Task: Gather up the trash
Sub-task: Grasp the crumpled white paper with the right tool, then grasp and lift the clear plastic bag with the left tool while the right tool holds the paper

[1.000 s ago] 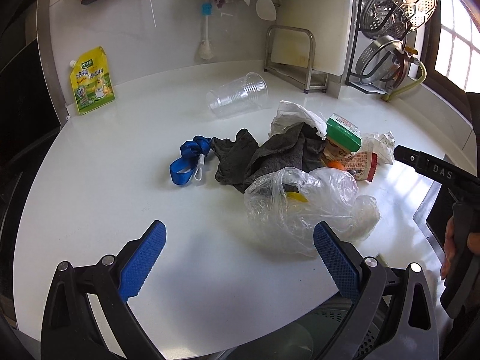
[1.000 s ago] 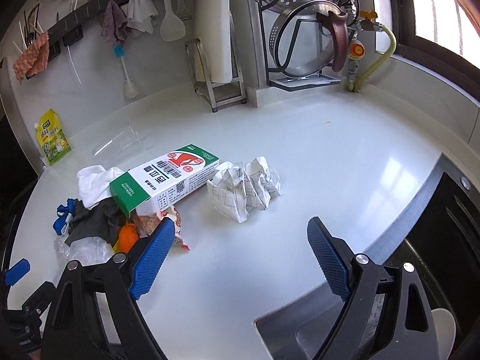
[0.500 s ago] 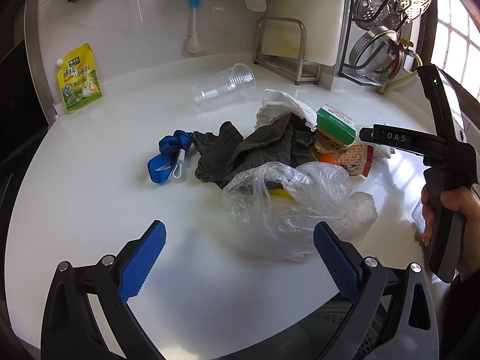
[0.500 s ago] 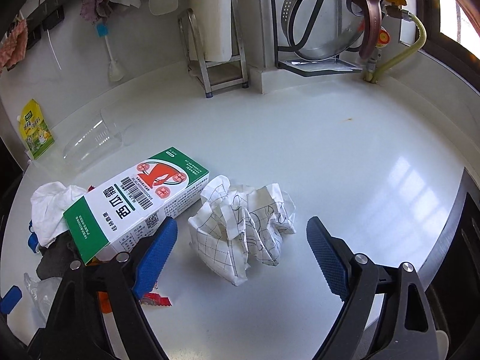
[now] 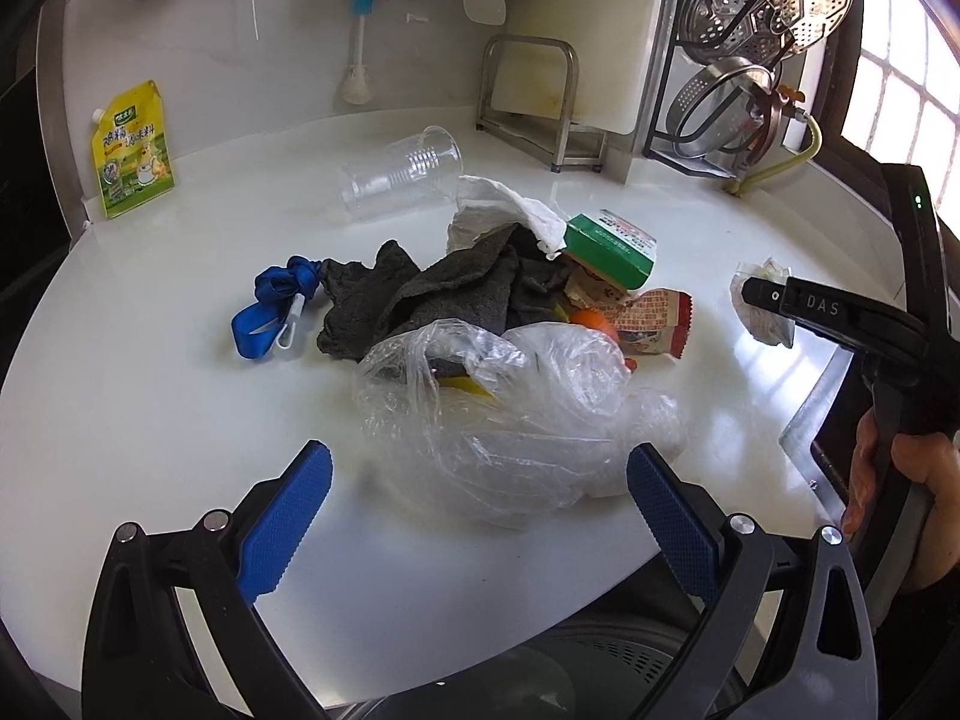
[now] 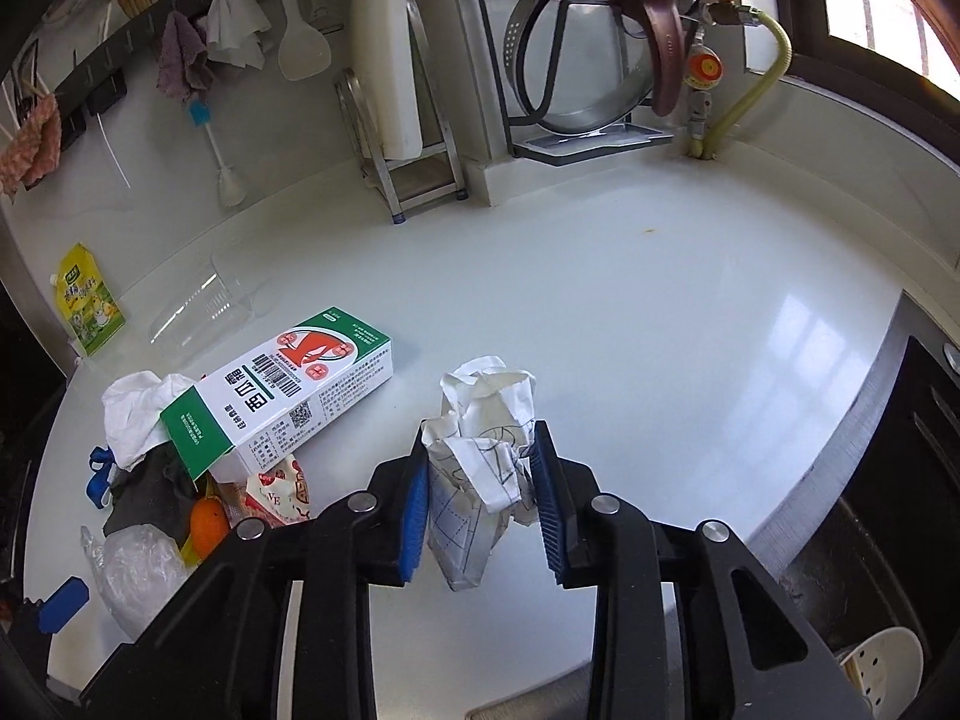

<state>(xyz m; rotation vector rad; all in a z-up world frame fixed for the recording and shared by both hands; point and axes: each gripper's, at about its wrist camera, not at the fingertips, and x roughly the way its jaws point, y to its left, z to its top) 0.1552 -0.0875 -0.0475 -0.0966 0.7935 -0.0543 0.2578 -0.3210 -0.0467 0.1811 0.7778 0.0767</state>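
The right gripper (image 6: 480,498) is closed on the crumpled paper wad (image 6: 480,456). Both blue pads (image 6: 417,516) press into the paper from either side, and the wad bulges above and hangs below the pads. Whether the wad rests on the white countertop (image 6: 660,330) or is already lifted cannot be determined. The grip is taken across the middle of the wad, probably because crumpled paper compresses and a central pinch is least likely to slip.

The left gripper (image 5: 477,498) is spread wide and holds nothing. It hovers near the counter edge with its fingers framing the clear plastic bag (image 5: 516,414), without touching it. This position appears to be a standby or an approach to the next item.

Behind the bag lies the main trash pile:
- a dark grey cloth (image 5: 432,294);
- an orange object (image 5: 591,321), partly hidden;
- a red printed wrapper (image 5: 651,321);
- a green-and-white carton (image 6: 288,390), resting tilted on the pile;
- a white tissue (image 5: 510,210) beside the carton.

A blue strap (image 5: 270,312) lies just left of the cloth. Farther back, a clear plastic cup (image 5: 402,171) lies on its side. A yellow sauce pouch (image 5: 132,150) leans against the wall.

Estimated progress: early. One item is gripped; the pile is not yet collected. No bin is clearly identifiable.
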